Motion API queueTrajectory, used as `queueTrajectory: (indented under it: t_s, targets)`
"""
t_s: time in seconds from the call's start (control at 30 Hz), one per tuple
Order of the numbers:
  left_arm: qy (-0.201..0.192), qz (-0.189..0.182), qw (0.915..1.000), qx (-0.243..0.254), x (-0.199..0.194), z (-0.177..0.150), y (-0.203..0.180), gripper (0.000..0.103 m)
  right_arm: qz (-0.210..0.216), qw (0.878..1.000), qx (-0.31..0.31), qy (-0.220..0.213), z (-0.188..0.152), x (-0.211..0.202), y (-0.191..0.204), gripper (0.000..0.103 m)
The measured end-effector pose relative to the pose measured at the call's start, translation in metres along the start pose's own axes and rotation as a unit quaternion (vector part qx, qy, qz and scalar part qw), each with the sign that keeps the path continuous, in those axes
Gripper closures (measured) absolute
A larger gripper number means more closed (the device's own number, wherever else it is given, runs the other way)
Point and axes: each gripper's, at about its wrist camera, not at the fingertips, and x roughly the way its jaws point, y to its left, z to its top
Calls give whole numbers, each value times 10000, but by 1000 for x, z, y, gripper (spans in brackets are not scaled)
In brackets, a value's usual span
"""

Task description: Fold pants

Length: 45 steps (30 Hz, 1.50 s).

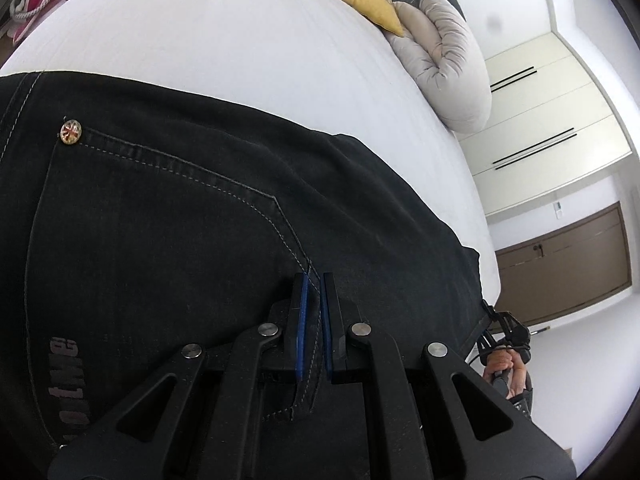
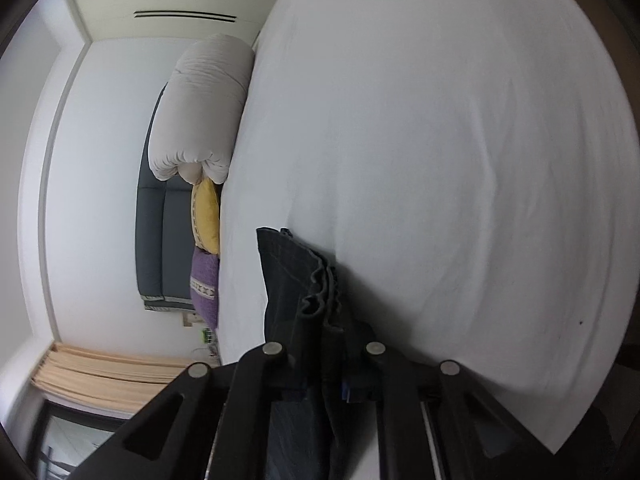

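Black denim pants [image 1: 160,220] lie spread on a white bed [image 1: 240,40], back pocket up with a small flag-patterned stud [image 1: 71,132] at its corner. My left gripper [image 1: 314,280] is shut on the pants, a stitched seam pinched between its blue pads. At the bed's right edge the other gripper [image 1: 504,328] shows in a person's hand [image 1: 504,368], at the pants' far end. In the right wrist view, my right gripper [image 2: 328,332] is shut on a bunched edge of the pants [image 2: 296,292], which stands up between its fingers and hides the pads.
A rolled pale duvet [image 1: 448,72], a yellow cushion [image 1: 372,0] and a purple cushion [image 2: 204,288] line the grey headboard [image 2: 160,240]. Cream wardrobe doors [image 1: 540,120] and a brown door [image 1: 560,260] stand beyond the bed. The white sheet [image 2: 440,140] stretches wide ahead of the right gripper.
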Motion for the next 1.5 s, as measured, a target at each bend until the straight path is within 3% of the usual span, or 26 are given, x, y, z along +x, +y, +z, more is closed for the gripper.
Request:
queueTrajectory:
  t_s: [0.17, 0.27, 0.33, 0.37, 0.43, 0.47, 0.5, 0.57, 0.63, 0.8, 1.0, 1.17, 1.23, 1.3, 1.4, 1.5]
  targets:
    - [13, -41, 10000, -44, 9, 9, -7, 97, -222, 9962, -835, -71, -24, 1, 43, 91]
    - [26, -112, 9999, -97, 7, 10, -8, 97, -386, 9791, -1991, 147, -67, 10, 94, 91]
    - [53, -188, 9997, -144, 5, 10, -9, 93, -494, 9456, -3176, 500, -124, 21, 134, 92]
    - [56, -218, 9996, -156, 7, 10, -9, 84, -548, 9286, -3618, 609, -148, 23, 144, 92]
    - [37, -334, 9993, -160, 7, 9, -13, 51, -770, 8626, -4922, 880, -221, 35, 168, 92]
    - [-12, -417, 9990, -146, 6, 9, -16, 26, -813, 8415, -5250, 985, -244, 40, 171, 92]
    - [-91, -465, 9988, -111, 5, 9, -22, 13, -873, 8128, -5646, 1140, -273, 47, 170, 92]
    - [-77, -512, 9986, -87, 7, 10, -31, 8, -1202, 7514, -6352, 1325, -326, 67, 157, 91]
    - [91, -652, 9978, -87, 15, 11, -40, 8, -1403, 7297, -6561, 1320, -347, 75, 144, 91]
    - [578, -961, 9935, -197, 42, 13, -57, 8, -1397, 7342, -6553, 1095, -350, 71, 143, 92]
    - [1314, -1138, 9847, -122, 87, 25, -89, 8, -1271, 7143, -6836, 788, -366, 54, 160, 91]
    - [1547, -1199, 9806, -56, 103, 35, -95, 10, -1033, 6935, -7085, 803, -392, 42, 174, 91]
    - [1538, -1297, 9795, -23, 102, 39, -93, 23, -937, 6780, -7239, 867, -408, 41, 177, 91]
    - [1628, -1179, 9795, 116, 100, 41, -89, 72, -863, 6667, -7342, 948, -420, 42, 177, 91]
    - [1616, -926, 9822, 251, 88, 44, -74, 92, -836, 6605, -7385, 1065, -431, 46, 181, 91]
    - [1515, -851, 9842, 342, 76, 50, -64, 95, -734, 6492, -7486, 1126, -442, 48, 190, 91]
